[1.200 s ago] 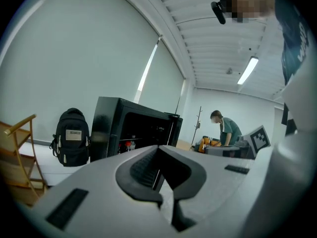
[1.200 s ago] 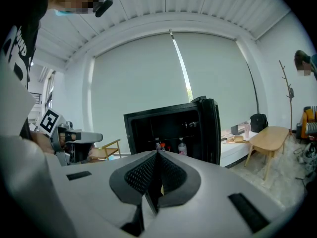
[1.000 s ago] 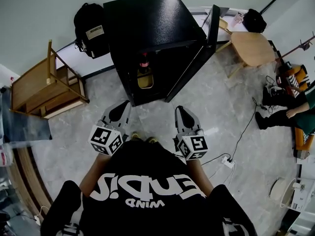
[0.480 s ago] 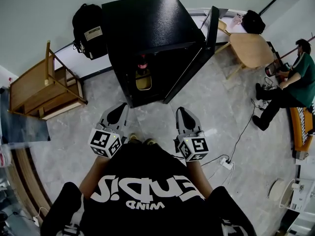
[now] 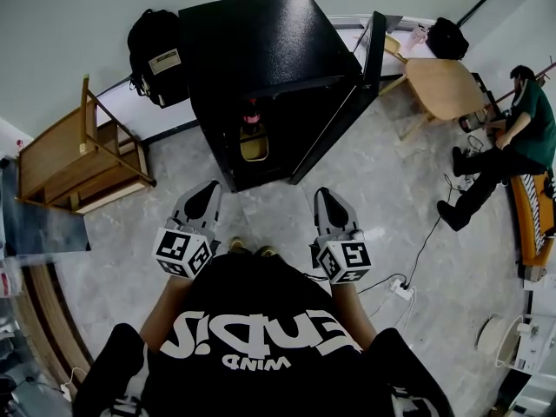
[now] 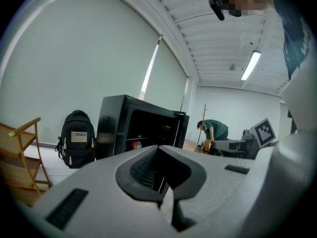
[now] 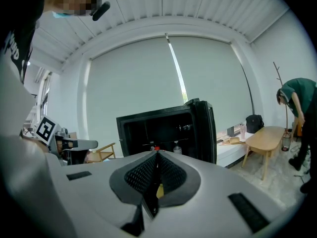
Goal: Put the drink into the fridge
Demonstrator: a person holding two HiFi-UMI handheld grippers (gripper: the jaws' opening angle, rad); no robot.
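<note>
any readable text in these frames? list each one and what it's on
"WIND": small white line on the person's black shirt, seen inverted in the head view.
Large white lettering above that line: stylised and inverted, not readable with confidence.
Backpack label: print too small to read.
Left marker cube and right marker cube: square patterns only, no words.

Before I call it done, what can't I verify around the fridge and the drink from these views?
Drink: head view, too small and dark to read its label or how it stands.
Fridge lower interior: both gripper views, covered by the left hand-held gripper and right hand-held gripper bodies.
Floor under the person: head view, hidden by the torso.
</note>
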